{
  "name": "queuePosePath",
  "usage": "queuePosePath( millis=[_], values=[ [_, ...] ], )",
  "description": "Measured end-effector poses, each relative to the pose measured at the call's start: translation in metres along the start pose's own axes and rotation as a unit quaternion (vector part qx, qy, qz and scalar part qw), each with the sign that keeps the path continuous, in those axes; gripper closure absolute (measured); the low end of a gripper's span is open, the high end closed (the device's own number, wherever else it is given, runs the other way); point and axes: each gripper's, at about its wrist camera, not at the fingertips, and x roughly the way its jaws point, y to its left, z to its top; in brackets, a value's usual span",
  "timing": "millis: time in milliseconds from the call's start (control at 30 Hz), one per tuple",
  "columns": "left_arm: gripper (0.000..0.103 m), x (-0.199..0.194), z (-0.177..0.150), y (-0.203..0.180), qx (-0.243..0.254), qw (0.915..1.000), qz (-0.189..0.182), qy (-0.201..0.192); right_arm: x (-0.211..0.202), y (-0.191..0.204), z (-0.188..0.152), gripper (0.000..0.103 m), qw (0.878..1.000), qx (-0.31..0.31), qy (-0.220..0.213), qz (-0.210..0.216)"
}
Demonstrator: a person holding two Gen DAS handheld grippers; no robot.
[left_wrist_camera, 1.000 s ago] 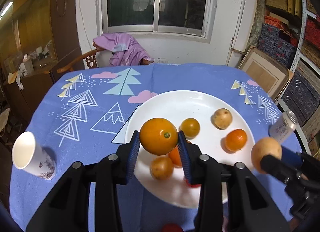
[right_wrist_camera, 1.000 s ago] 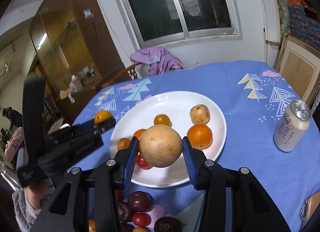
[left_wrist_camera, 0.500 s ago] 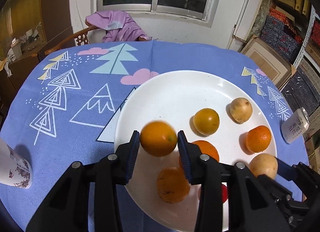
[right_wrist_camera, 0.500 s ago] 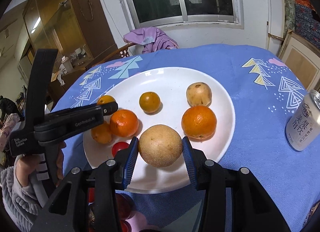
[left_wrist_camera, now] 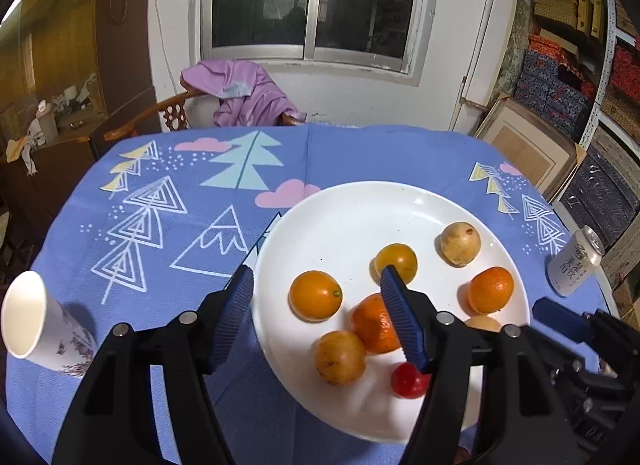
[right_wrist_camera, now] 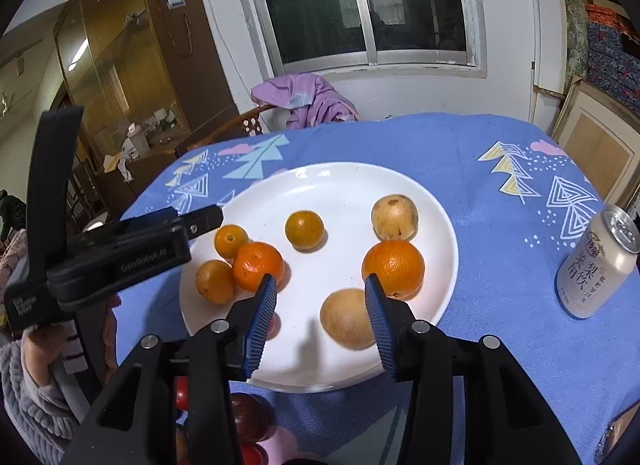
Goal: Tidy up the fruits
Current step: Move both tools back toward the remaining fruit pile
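Observation:
A white plate (left_wrist_camera: 360, 209) (right_wrist_camera: 344, 185) on the blue tablecloth holds several fruits. My left gripper (left_wrist_camera: 316, 313) is open, with a smooth orange (left_wrist_camera: 315, 295) (right_wrist_camera: 230, 240) lying on the plate between its fingers. My right gripper (right_wrist_camera: 320, 309) is open and a tan round fruit (right_wrist_camera: 347, 319) lies on the plate just by its right finger. Other oranges (left_wrist_camera: 490, 289), a small tan fruit (left_wrist_camera: 460, 243) and a red cherry tomato (left_wrist_camera: 408, 381) lie on the plate too.
A drink can (right_wrist_camera: 596, 265) (left_wrist_camera: 574, 265) stands right of the plate. A white paper cup (left_wrist_camera: 36, 329) lies at the table's left. Dark red fruits (right_wrist_camera: 248, 417) lie at the near edge. A chair with a purple cloth (left_wrist_camera: 240, 93) stands behind.
Both grippers opened. The orange left the left gripper's fingers and the tan fruit left the right gripper's; both now rest on the plate. Both grippers drew back a little.

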Motion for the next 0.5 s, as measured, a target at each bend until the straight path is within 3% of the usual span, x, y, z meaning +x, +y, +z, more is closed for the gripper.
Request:
queuePosePath(
  millis=[200,333,500],
  values=[
    [0.036,-0.05,-0.023,-0.01,0.015,0.9993,0.021,-0.028,-0.034,0.007,-0.004,0.056,1.0,0.002,-0.015,0.006],
    [0.035,-0.079,-0.048,-0.014,0.019,0.9988,0.034,-0.03,-0.062,0.014,-0.023,0.047,1.0,-0.008,-0.027,0.004],
    [0.023,-0.118,-0.089,-0.02,0.032,0.997,0.053,-0.047,-0.094,0.009,-0.062,0.046,0.999,0.002,-0.037,0.009]
  ],
)
